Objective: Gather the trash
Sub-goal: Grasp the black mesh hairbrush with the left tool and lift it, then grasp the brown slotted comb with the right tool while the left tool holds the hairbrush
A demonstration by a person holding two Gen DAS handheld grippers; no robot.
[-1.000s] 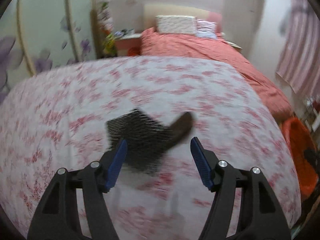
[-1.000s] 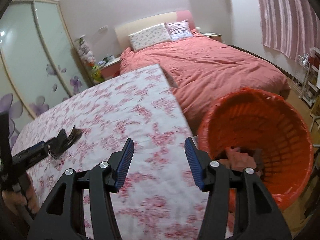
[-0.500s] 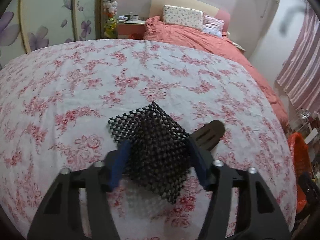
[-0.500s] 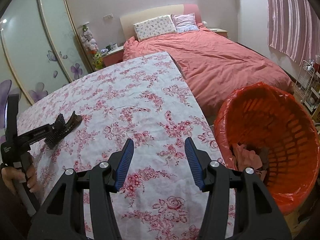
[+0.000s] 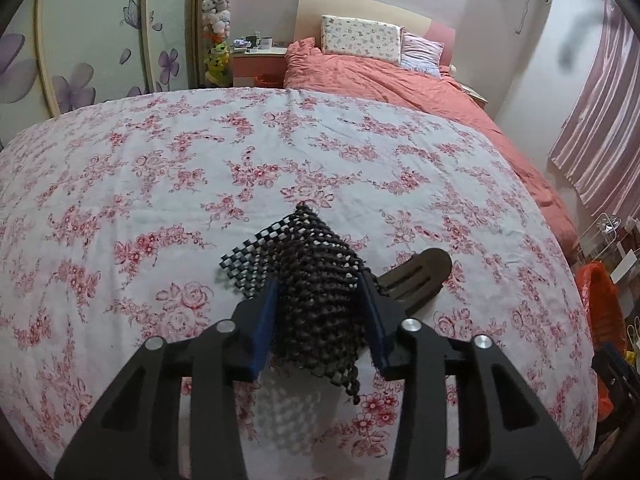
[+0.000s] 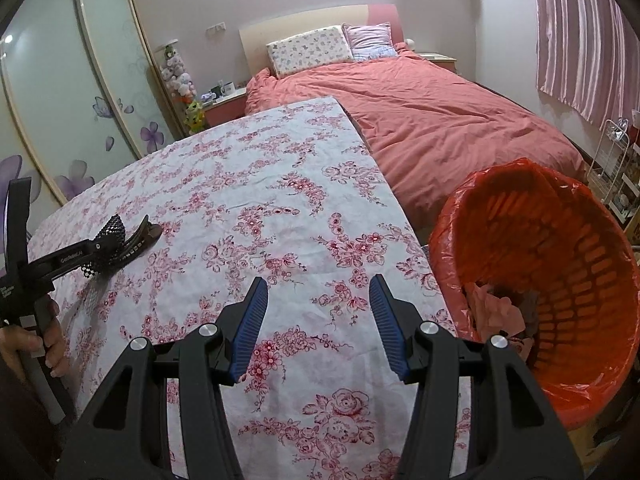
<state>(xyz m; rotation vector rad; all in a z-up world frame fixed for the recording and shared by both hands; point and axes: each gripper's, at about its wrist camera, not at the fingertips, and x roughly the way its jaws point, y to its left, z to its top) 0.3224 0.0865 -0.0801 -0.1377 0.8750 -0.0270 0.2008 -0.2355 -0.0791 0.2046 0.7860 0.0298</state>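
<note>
Pickup step: left gripper (image 5: 320, 312), jaws just closing, now pinches the black mesh scrap (image 5: 316, 280) on the worktop's (image 5: 160, 184) near-left; next, lift and carry right to the orange bin (image 6: 560, 280); right gripper (image 6: 318, 320) jaws open, empty.

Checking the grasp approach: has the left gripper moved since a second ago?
Yes. The left gripper has come forward over the flowered cloth onto the black mesh mat, its jaws just closing and now pinching it, beside the brown clip.
</note>
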